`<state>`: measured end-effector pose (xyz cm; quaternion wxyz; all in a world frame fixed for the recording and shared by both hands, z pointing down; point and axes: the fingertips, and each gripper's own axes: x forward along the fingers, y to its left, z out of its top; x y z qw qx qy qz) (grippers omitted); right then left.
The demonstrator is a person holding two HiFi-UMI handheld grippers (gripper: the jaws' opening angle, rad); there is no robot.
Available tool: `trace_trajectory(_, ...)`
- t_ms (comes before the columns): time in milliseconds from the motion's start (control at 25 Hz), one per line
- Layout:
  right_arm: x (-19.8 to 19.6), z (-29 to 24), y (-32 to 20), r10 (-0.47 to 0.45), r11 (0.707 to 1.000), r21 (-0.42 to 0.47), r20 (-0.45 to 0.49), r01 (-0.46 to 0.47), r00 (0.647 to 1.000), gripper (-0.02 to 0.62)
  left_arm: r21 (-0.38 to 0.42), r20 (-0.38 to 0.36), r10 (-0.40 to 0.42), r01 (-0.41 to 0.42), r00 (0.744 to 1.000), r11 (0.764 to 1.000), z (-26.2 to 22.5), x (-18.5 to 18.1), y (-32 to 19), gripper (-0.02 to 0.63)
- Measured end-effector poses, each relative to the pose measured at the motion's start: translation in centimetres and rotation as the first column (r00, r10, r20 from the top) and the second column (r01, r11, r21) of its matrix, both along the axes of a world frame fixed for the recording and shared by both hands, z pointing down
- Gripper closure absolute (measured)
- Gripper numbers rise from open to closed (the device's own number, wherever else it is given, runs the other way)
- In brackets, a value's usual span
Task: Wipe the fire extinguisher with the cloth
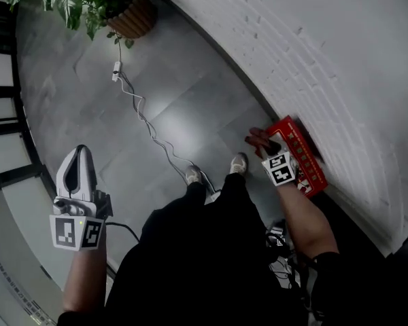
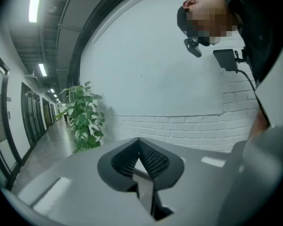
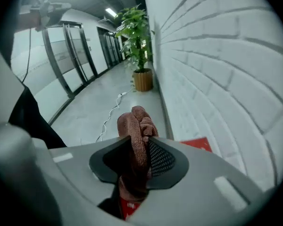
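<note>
In the head view we stand on a grey tiled floor (image 1: 75, 87) beside a white brick wall (image 1: 340, 60). The red fire extinguisher box (image 1: 309, 165) sits at the foot of that wall, on our right. The right tongs (image 1: 268, 147) hover over its near end with the reddish cloth (image 1: 256, 138) bunched at their tip; whether cloth and box touch we cannot tell. The left tongs (image 1: 80, 153) hang well apart on the other side, over bare floor. A white cable (image 1: 146, 121) snakes from near a potted plant (image 1: 115, 9) towards our shoes (image 1: 217, 170), the one thing to trip on. In the left gripper view the left tongs (image 2: 139, 147) are together with nothing between them, aimed at the wall. In the right gripper view the right tongs (image 3: 139, 147) are clamped on the cloth (image 3: 137, 121), which stands up in a soft knot beyond the pads, with a red corner of the box just past it. We judge the cloth light, limp and apt to slip, so a grip on its thick fold suits. The box looks rigid, smooth and heavy enough to stay put under wiping, though the wall crowds its far side.
</note>
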<state>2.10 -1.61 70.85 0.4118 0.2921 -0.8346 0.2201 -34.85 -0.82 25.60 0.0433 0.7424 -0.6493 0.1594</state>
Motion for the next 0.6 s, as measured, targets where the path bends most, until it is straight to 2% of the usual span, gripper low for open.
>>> trace_trajectory(80,-3.1,2.9,-1.4,-0.070,0.993,-0.097,-0.059,0.064,0.996,0.497,-0.009,0.036,0.002,-0.001,0.999,1.000,-0.7,-0.2,0.7,0.607)
trace_trajectory(160,-3.5,5.1,-0.7,-0.117,0.978,-0.187,-0.133,0.091,0.984,0.495,-0.005,0.072,-0.003,0.004,0.997,1.000,-1.6,-0.5,1.4,0.607)
trace_trajectory(280,-2.0,4.5,0.9,-0.079,0.986,-0.160,-0.147,0.055,0.986,0.497,0.007,0.082,-0.003,0.002,0.997,1.000,-2.2,-0.8,1.6,0.607)
trace_trajectory(440,5.2,3.7,6.3,0.057,0.988,-0.133,-0.152,-0.078,0.987,0.499,0.016,0.051,0.080,-0.080,0.996,0.997,-1.1,1.8,-0.2,0.607)
trace_trajectory(600,14.1,3.3,14.7,0.174,0.964,-0.160,-0.227,-0.213,0.958,0.499,0.035,-0.028,0.214,-0.213,0.977,0.977,0.1,7.0,-3.2,0.607)
